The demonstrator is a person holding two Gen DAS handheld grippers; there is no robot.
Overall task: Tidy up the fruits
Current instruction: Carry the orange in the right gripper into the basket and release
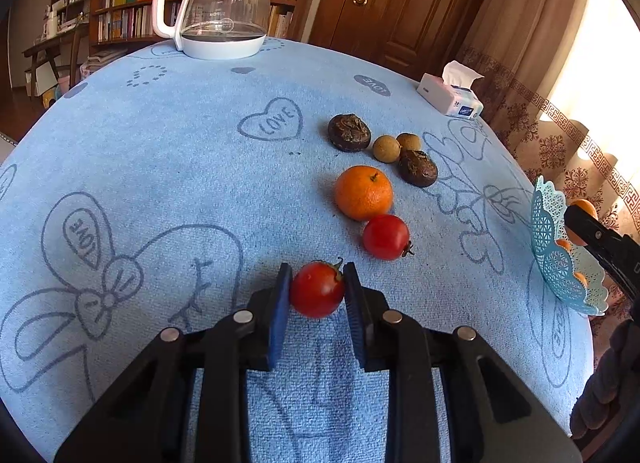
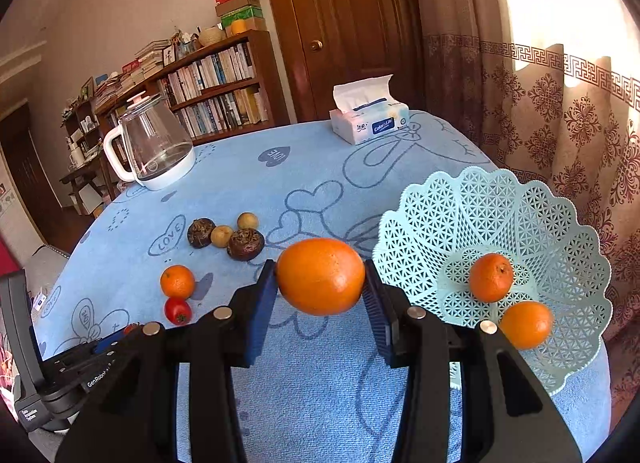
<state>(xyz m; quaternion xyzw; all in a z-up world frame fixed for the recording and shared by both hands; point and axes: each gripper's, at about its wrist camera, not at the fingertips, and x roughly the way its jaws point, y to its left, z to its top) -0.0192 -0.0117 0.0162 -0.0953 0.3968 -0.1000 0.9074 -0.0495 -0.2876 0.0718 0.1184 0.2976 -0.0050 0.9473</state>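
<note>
Fruit was in both of my grippers at this moment. My left gripper (image 1: 317,290) pinched a small red cherry tomato (image 1: 317,295) between its blue pads, low in the centre of the left wrist frame, just over the blue towelling tablecloth (image 1: 180,143). My right gripper (image 2: 320,277) was clamped on a large smooth orange (image 2: 320,276), held at the centre of the right wrist frame, just left of the pale green lattice plastic fruit basket (image 2: 500,199).

I judged the sorting to be partly done. Two oranges already lay in the basket at the right of that frame: a dimpled mandarin (image 2: 491,277) and a rounder orange (image 2: 526,325) below it. Counting the two pieces I held, four fruits were dealt with or on their way.

What was left sat on the cloth, right of centre in the left wrist frame: one loose mandarin (image 1: 364,193), a second red tomato (image 1: 386,237) touching it from below, two dark wrinkled round fruits (image 1: 349,133) and two small tan longans (image 1: 386,149) bunched between them. Six pieces therefore still waited.

A glass kettle with a white handle (image 1: 216,3) stood at the upper left, and a white tissue pack (image 1: 450,97) at the upper right, both well apart from the fruit.
</note>
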